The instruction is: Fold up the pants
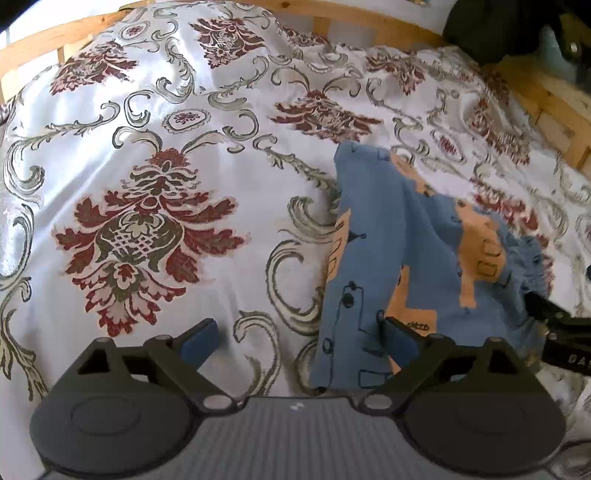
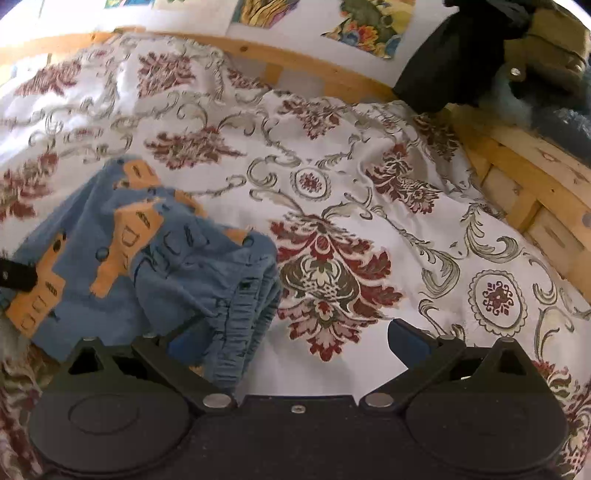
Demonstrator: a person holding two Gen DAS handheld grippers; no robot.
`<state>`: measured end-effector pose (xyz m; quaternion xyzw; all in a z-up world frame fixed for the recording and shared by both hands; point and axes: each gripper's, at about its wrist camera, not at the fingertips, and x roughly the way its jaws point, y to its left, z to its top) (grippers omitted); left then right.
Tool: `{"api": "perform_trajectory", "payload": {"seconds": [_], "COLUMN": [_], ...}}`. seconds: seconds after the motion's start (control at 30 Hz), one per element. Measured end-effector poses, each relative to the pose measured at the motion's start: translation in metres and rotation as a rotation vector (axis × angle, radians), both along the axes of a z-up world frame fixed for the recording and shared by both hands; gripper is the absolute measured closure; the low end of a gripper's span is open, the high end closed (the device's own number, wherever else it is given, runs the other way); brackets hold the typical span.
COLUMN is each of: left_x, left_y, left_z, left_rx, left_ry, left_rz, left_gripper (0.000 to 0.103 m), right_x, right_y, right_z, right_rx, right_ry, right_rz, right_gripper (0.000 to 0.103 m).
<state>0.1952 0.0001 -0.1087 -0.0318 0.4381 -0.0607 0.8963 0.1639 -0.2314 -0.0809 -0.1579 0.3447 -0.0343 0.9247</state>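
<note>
The left gripper [image 1: 299,338] hangs low over a bed with its jaws spread wide and nothing between them. The right gripper [image 2: 291,339] is also spread wide and grips nothing. Beneath both lies a white bedspread [image 1: 155,184] with dark red flower medallions and grey-green scrolls, rumpled toward the far side. A wooden bed frame [image 2: 517,177] runs along the far and right edges. Dark clothing [image 2: 454,62] hangs over the frame's far right corner, and pictures [image 2: 365,26] are on the wall behind.

The pants [image 1: 406,258] are blue with orange patches and small dark drawings. They lie in a loose heap on the bedspread, between the two grippers. The left gripper's right finger [image 1: 400,341] is over their near edge. The right gripper's left finger [image 2: 184,341] is at their gathered waistband [image 2: 247,321]; whether either finger touches the cloth is unclear.
</note>
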Motion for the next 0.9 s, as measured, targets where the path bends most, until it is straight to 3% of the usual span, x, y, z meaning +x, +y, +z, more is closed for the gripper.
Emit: {"api": "perform_trajectory", "payload": {"seconds": [0.13, 0.27, 0.37, 0.5, 0.7, 0.83, 0.9], "left_x": [-0.004, -0.006, -0.011, -0.019, 0.034, 0.073, 0.076], "left_y": [-0.003, 0.001, 0.015, 0.022, -0.016, -0.042, -0.036], "left_z": [-0.002, 0.001, 0.015, 0.044, 0.059, 0.021, 0.005], "left_rx": [0.049, 0.057, 0.020, 0.053, 0.081, 0.199, 0.178], "left_ry": [-0.005, -0.002, 0.002, -0.156, -0.276, -0.261, -0.279], "left_rz": [-0.011, -0.009, 0.050, 0.057, -0.087, -0.122, -0.103], "left_gripper": [0.002, 0.001, 0.002, 0.002, 0.002, 0.002, 0.000], "right_x": [0.000, 0.000, -0.007, -0.013, 0.028, 0.046, 0.053], "right_y": [-0.005, -0.019, -0.031, -0.043, -0.021, -0.005, -0.005], "right_z": [-0.006, 0.003, 0.024, 0.050, 0.033, 0.002, -0.013], "right_rx": [-0.038, 0.050, 0.130, 0.200, 0.060, -0.039, -0.108], "right_ry": [0.056, 0.063, -0.005, -0.126, -0.135, -0.112, -0.105], "right_rz": [0.033, 0.007, -0.036, -0.026, 0.113, 0.173, 0.161], "right_gripper": [0.001, 0.001, 0.001, 0.001, 0.001, 0.001, 0.001]}}
